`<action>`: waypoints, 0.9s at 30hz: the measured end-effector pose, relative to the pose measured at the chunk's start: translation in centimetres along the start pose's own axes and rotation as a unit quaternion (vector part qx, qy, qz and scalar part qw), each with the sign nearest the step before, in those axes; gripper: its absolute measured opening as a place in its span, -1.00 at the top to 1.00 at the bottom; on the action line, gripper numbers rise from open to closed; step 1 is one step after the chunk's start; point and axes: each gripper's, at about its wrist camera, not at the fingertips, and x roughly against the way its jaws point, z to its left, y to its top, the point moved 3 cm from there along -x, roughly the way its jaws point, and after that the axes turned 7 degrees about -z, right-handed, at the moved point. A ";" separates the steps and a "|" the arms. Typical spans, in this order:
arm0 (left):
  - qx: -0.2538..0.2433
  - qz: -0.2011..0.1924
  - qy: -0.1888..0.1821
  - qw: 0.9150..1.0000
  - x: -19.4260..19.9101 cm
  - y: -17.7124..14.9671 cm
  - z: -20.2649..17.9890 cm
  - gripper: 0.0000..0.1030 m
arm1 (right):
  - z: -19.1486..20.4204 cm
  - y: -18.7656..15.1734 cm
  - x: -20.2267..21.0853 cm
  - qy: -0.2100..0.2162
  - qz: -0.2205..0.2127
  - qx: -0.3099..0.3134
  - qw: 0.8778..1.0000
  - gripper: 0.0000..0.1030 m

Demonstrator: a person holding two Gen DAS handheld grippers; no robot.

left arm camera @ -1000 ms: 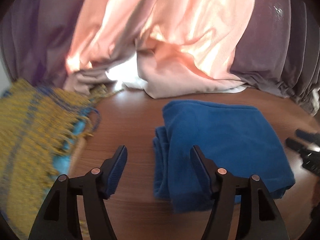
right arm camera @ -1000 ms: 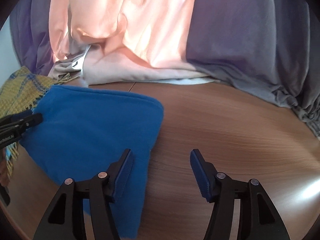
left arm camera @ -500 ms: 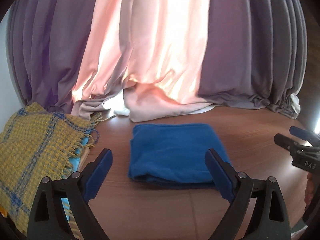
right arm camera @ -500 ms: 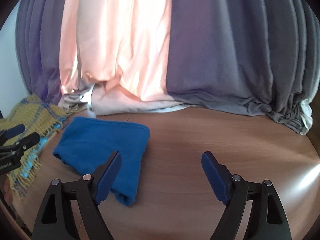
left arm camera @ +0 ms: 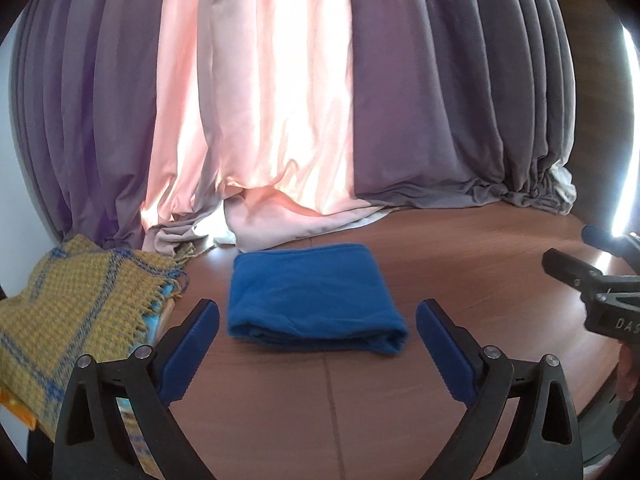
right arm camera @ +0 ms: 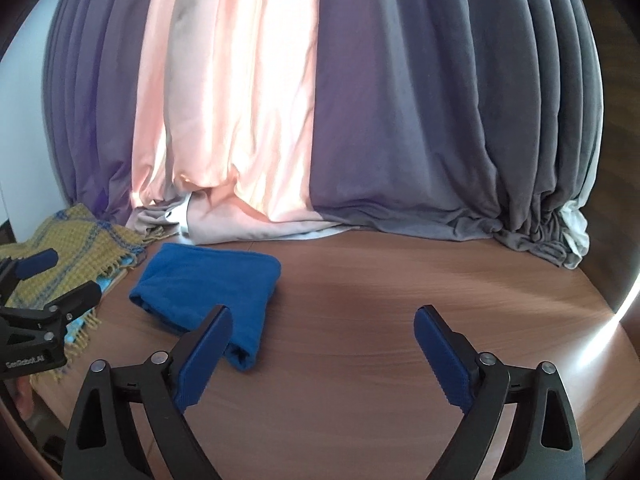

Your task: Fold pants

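Starting nearest the lenses, we hold both tools clear of the cloth. The left gripper (left arm camera: 318, 314) has just been opening its jaws, which now stand wide apart with nothing between the pads. The right gripper (right arm camera: 323, 322) has likewise just been opening its jaws, and they too grip nothing.

Beyond the jaws, the pants (left arm camera: 314, 296) lie as a compact blue rectangle flat on the wooden surface (left arm camera: 460, 256). In the left wrist view the bundle sits straight ahead, centred between the two jaws, with its long axis running across our line of sight and a rounded folded edge facing us. In the right wrist view the pants (right arm camera: 212, 280) lie ahead and to the left of the jaws, partly hidden behind the left-hand pad. We judge the left gripper to be the better aligned for any further contact; the right would have to move leftward first.

Just beside the pants, on their left, rests a yellow woven blanket (left arm camera: 80, 300) with a fringed edge. Farthest back, the curtains (left arm camera: 280, 100) hang down to the surface. We judge the fold to be essentially complete.
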 end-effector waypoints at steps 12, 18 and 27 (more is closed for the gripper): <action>0.025 -0.007 0.023 0.999 5.8 -1.2 -4.5 -0.99 | -3.4 -1.2 5.6 0.034 -0.010 0.013 0.999 -0.80; 0.032 -0.017 0.028 0.999 8.7 -2.1 -5.9 -0.99 | -5.0 -2.5 9.0 0.030 -0.021 0.009 0.999 -0.80; 0.033 -0.025 0.026 0.999 12.1 -2.9 -8.2 -0.99 | -7.0 -4.0 13.0 0.030 -0.029 0.002 0.999 -0.80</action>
